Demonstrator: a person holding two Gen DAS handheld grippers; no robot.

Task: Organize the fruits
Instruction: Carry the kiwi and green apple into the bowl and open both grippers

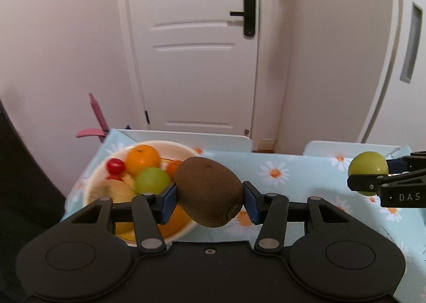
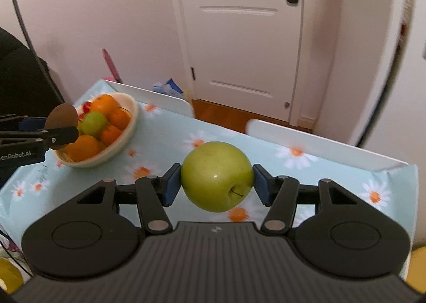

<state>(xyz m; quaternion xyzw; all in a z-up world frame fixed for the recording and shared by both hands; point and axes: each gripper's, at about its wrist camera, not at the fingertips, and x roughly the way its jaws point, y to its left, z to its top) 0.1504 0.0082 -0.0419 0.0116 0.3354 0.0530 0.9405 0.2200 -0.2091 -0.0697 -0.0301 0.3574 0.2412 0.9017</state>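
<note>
Gripping a kiwi (image 1: 209, 192), the left gripper (image 1: 210, 200) holds it above the tabletop (image 1: 293, 183), its jaws hiding part of the bowl (image 1: 95, 177) of blurred fruit. The right gripper (image 2: 217, 183) clamps a green apple (image 2: 217, 176). Only the right view shows the bowl (image 2: 127, 127) whole.

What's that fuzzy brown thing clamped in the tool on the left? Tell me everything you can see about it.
It is a kiwi: egg-shaped, with dull brown, fuzzy skin and a small dark stem scar at its lower near end. It looks whole and unbruised. It is held in the air, tilted, above the daisy-print tablecloth beside the fruit bowl. The left gripper is shut on it, one blue pad pressing each side. Nothing else touches it. From the right wrist view it shows as a brown disc in front of the bowl.
</note>
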